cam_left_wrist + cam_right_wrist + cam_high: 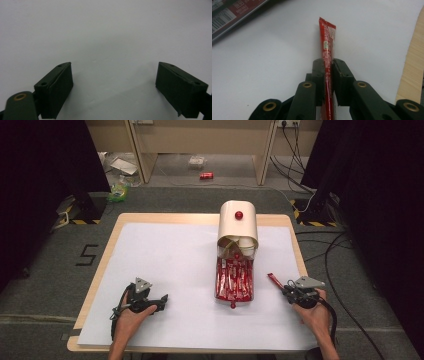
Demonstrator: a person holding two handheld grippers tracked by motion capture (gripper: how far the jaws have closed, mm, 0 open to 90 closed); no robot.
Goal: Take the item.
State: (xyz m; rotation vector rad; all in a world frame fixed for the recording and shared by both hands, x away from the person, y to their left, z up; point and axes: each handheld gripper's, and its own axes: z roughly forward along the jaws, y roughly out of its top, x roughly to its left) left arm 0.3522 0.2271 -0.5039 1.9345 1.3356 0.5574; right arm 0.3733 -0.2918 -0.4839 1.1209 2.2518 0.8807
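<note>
A cream dispenser box (238, 222) with a red knob stands at the table's back middle, white cups visible at its mouth. In front of it a drawer tray (234, 280) holds several red sachet sticks. My right gripper (286, 289) at the front right is shut on one red sachet stick (274, 280), which pokes out beyond the jaws (326, 42). My left gripper (159, 302) rests at the front left over the white sheet, its jaws wide open with nothing between them (115, 82).
A white sheet (165, 260) covers the wooden table, whose bare edge (413, 62) runs close to the right gripper. On the floor behind lie a red can (206, 176) and some litter. Cables trail at the right (330, 255).
</note>
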